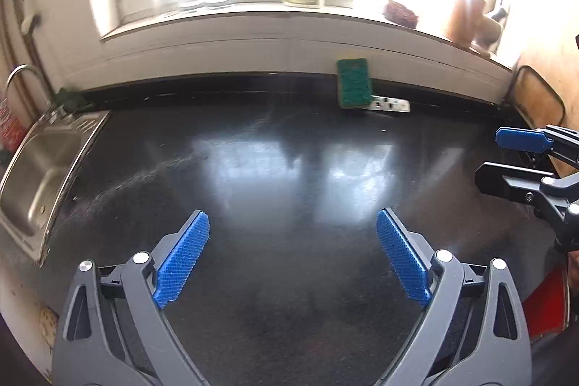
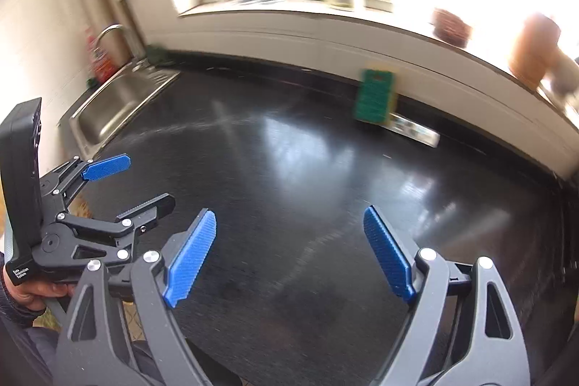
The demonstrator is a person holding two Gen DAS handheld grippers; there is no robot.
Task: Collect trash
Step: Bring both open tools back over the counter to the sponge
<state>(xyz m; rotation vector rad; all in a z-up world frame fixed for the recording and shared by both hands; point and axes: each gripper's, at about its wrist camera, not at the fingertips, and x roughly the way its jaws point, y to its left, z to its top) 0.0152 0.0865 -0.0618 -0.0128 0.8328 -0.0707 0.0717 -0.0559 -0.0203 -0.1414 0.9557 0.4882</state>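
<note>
Fingers wrapped round a black handle low at the left edge of the right wrist view belong to the person's left hand, which carries the left gripper tilted so its blue-padded fingers lie one above the other, pointing out over the black countertop. Its jaws stand spread wide with nothing between them; in its own view the left gripper frames only bare, glossy counter. Off to its left sits the steel sink with a curved tap behind it. Ahead of it and a little right, against the wall under the window sill, a green sponge leans upright, and a flat foil packet, the only likely piece of trash, lies on the counter touching the sponge's right side.

The right gripper enters from the right edge, angled toward the wall; in its own view the right gripper is also spread, empty, aimed down at the counter. From there, the sponge and packet lie ahead to the right, well apart from both claws.
</note>
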